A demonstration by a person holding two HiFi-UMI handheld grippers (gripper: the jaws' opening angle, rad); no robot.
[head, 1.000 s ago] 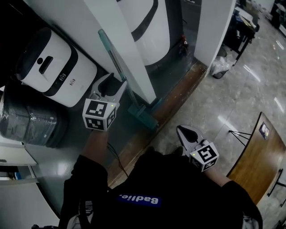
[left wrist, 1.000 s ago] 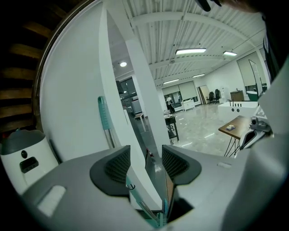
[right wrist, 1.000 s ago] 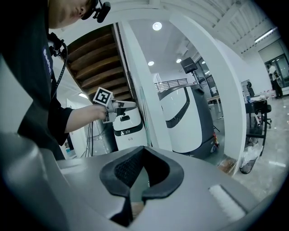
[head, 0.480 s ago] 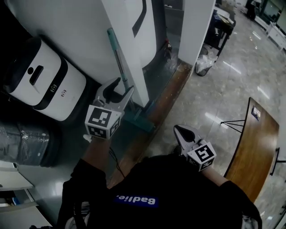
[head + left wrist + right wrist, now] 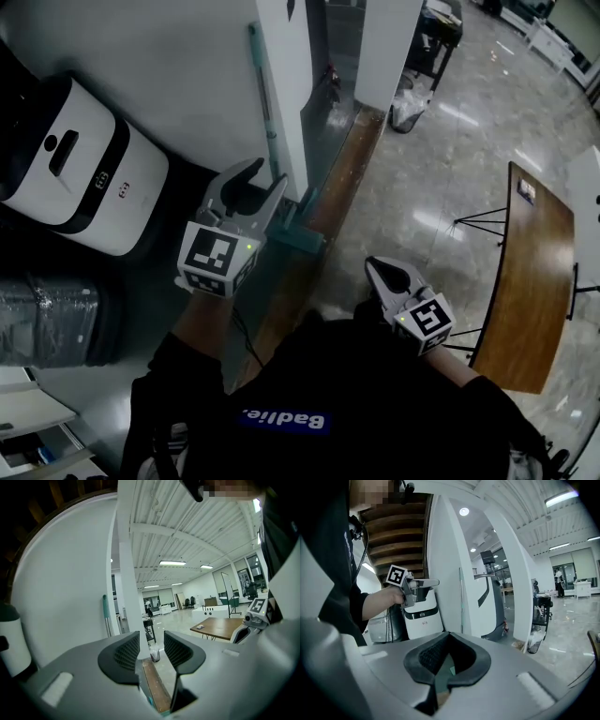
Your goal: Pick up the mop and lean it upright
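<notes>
The left arm (image 5: 202, 323) reaches forward on the left. Its left gripper (image 5: 255, 180) is held nearly level, and its jaws, which have just been closing, stand apart with nothing between them. The right gripper (image 5: 378, 270) is held near the body at right, jaws together and empty.

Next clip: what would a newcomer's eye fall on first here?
The teal-handled mop stands upright against the white pillar, top centre of the head view. Just below it, the left gripper has just been closing its jaws, which stand apart with nothing between them. The right gripper is shut, low by the person's chest.
</notes>
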